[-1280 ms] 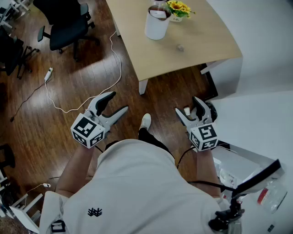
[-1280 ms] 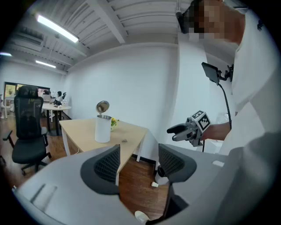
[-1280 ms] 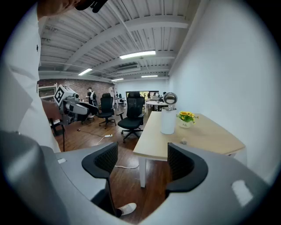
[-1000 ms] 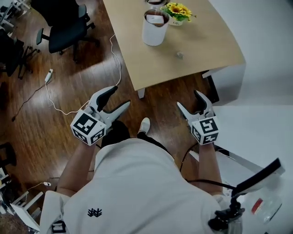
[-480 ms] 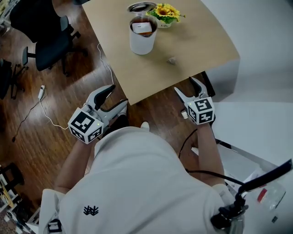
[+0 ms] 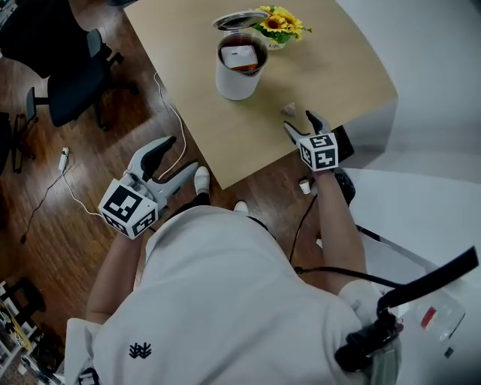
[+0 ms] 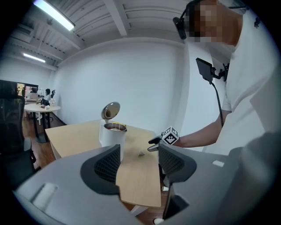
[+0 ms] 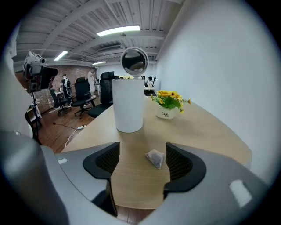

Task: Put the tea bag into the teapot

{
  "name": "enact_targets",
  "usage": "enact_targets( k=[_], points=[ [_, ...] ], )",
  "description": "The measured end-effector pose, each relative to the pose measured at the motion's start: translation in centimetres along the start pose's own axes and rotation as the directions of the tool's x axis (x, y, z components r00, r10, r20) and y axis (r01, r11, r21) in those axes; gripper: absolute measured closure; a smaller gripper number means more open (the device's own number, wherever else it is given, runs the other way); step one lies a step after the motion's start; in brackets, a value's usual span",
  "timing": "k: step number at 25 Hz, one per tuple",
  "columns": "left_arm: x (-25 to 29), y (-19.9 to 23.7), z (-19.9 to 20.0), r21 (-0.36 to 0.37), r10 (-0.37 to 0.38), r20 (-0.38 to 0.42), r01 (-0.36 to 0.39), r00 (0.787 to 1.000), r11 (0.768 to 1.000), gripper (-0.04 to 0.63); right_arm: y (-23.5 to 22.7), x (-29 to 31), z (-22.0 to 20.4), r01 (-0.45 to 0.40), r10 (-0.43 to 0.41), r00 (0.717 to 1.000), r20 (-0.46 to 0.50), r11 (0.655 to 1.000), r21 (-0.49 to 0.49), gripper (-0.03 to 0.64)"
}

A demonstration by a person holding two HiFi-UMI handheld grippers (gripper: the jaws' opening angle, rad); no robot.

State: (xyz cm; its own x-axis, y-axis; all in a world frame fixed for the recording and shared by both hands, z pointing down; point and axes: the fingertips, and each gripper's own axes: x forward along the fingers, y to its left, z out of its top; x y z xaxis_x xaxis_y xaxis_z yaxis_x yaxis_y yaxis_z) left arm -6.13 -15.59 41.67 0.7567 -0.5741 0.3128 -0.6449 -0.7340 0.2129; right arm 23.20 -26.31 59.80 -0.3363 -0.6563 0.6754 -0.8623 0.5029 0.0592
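Tea bag [image 8: 155, 158] lying on a wooden table [image 6: 353, 68], framed by the right gripper [image 6: 302, 125].
The small pyramid tea bag rests near the white teapot [image 6: 239, 68], whose lid stands open, on the side towards the person. The right jaws are spread wide, having just closed slightly. The bag sits between their tips, apparently untouched, though it is close to one pad. The left gripper [image 6: 179, 155] hangs well away from the teapot, off the table's edge, jaws apart and empty. Yellow flowers [image 6: 279, 18] stand just beside the teapot.

Flower pot [image 8: 165, 113]: print looks like "Life"; no other text legible.
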Motion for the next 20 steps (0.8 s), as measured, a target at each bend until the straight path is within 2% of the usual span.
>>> enact_targets(
  k=[7,11,14,17,20],
  points=[
    [-0.8,3.3,-0.4,-0.039,0.027,-0.029,-0.028,0.999,0.999,0.339,-3.1,6.6,-2.5,0.048,-0.035,0.995,-0.094,0.99,0.135,0.313],
    [-1.1,4.6,-1.1,-0.051,0.042,-0.042,-0.045,0.998,0.998,0.339,-3.9,8.7,-4.3,0.077,-0.053,0.989,-0.139,0.982,0.171,0.356],
    [-1.0,5.3,-1.4,-0.06,0.046,-0.054,-0.049,0.998,0.997,0.339,-3.7,9.5,-5.0,0.075,-0.046,0.986,-0.161,0.982,0.175,0.362],
    [-1.0,5.7,-1.7,-0.063,0.044,-0.059,-0.048,0.997,0.997,0.339,-3.7,9.9,-5.4,0.094,-0.065,0.982,-0.18,0.983,0.16,0.45],
    [-0.8,5.8,-2.1,-0.061,0.037,-0.064,-0.041,0.997,0.997,0.339,-3.8,9.6,-5.4,0.112,-0.087,0.981,-0.172,0.984,0.141,0.49]
  ],
)
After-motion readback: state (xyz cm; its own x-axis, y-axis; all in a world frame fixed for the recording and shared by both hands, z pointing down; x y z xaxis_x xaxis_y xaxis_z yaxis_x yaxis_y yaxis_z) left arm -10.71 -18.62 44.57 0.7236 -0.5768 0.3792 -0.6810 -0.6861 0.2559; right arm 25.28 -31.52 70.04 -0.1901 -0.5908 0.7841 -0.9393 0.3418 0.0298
